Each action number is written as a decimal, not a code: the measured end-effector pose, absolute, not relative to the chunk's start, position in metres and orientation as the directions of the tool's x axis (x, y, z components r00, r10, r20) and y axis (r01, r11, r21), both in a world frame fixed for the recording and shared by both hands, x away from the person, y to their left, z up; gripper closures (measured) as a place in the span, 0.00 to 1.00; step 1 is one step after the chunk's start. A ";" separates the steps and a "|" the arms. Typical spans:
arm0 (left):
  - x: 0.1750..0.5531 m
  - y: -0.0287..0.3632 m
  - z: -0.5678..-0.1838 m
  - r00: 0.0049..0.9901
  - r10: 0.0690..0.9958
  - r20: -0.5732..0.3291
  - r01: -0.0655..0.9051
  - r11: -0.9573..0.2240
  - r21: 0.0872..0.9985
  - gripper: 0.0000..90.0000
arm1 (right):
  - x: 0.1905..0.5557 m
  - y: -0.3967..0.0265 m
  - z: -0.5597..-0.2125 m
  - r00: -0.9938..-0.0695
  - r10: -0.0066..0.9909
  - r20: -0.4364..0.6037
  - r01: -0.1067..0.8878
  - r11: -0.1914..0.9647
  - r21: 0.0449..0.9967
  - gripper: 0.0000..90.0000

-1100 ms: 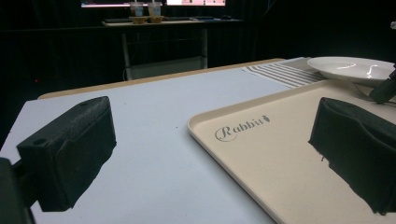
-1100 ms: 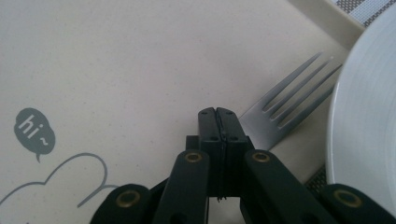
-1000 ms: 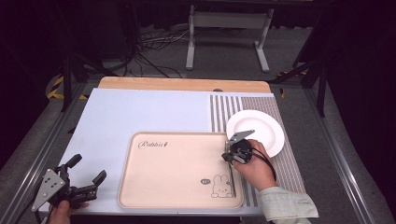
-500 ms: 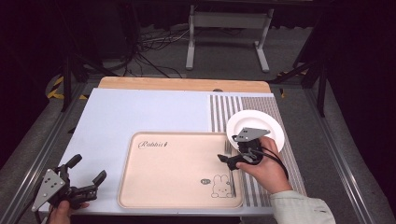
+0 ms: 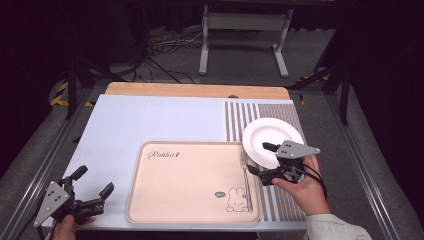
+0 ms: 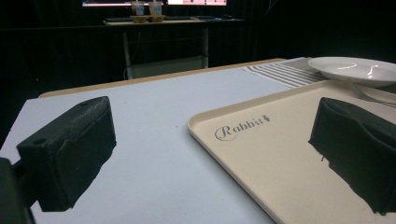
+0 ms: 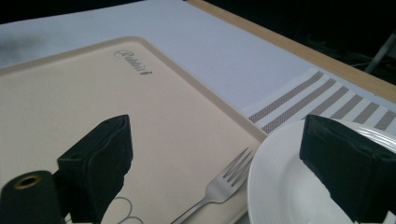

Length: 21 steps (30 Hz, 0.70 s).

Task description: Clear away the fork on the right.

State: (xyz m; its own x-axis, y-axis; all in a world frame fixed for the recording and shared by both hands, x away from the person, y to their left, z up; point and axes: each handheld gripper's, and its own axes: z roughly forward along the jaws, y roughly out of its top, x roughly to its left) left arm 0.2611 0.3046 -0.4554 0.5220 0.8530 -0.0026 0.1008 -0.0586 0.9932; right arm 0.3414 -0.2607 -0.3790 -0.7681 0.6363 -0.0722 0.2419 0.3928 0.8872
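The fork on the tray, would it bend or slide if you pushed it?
The fork looks like shiny metal, so probably stiff, not bendy. It lies flat on the smooth tray, so a push would likely make it slide. Thin and low, it may be tricky to pinch.

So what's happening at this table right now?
A person is setting a place with a hand-held gripper in each hand. The right hand-held gripper, jaws just opened and empty, hangs over the silver metal fork lying at the right edge of the beige rectangular tray, beside the round white plate. The left hand-held gripper waits open at the table's near left corner.
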 end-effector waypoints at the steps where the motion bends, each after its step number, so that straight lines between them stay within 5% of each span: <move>1: 0.261 0.305 -0.455 0.521 0.853 0.000 0.100 -0.061 0.993 0.01 | 0.340 -0.264 -0.379 -0.767 0.638 -0.073 0.232 0.382 0.894 0.12; 21: 0.259 0.305 -0.454 0.517 0.856 0.001 0.084 -0.052 0.995 0.01 | 0.309 -0.336 -0.420 -0.699 0.715 -0.012 0.146 0.159 0.976 0.13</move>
